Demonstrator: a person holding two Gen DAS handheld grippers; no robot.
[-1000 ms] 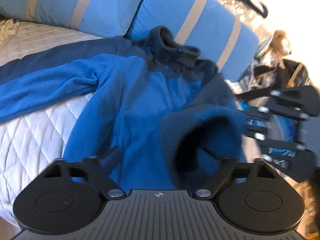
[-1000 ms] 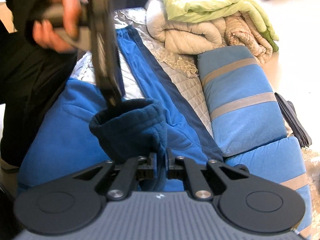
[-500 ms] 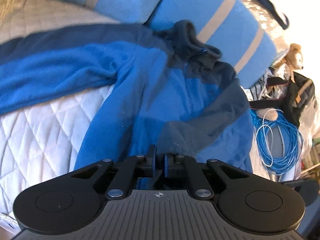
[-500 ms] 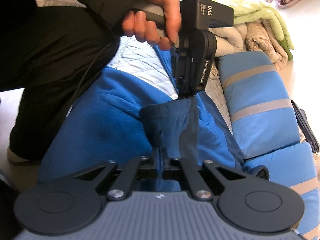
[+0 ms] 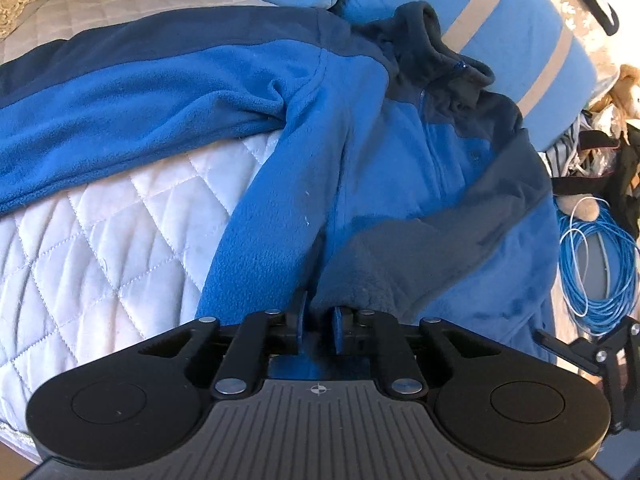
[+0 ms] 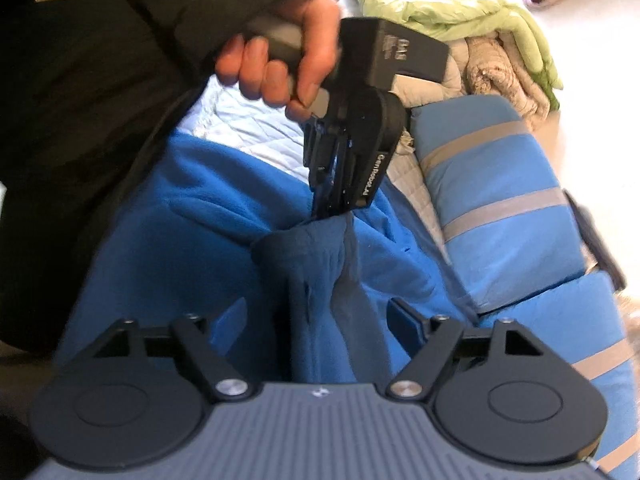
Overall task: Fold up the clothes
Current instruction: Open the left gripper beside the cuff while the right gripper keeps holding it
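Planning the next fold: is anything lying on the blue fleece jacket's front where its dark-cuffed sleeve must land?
Nothing visible does. The blue fleece jacket's front is bare below the dark collar; the dark blue sleeve cuff is lifted over it, and the other sleeve lies aside on the white quilted bedcover.

Two-tone blue fleece jacket (image 5: 360,168), white quilt (image 5: 100,240)

right gripper (image 6: 320,322) opened, releasing cuff (image 6: 304,256)
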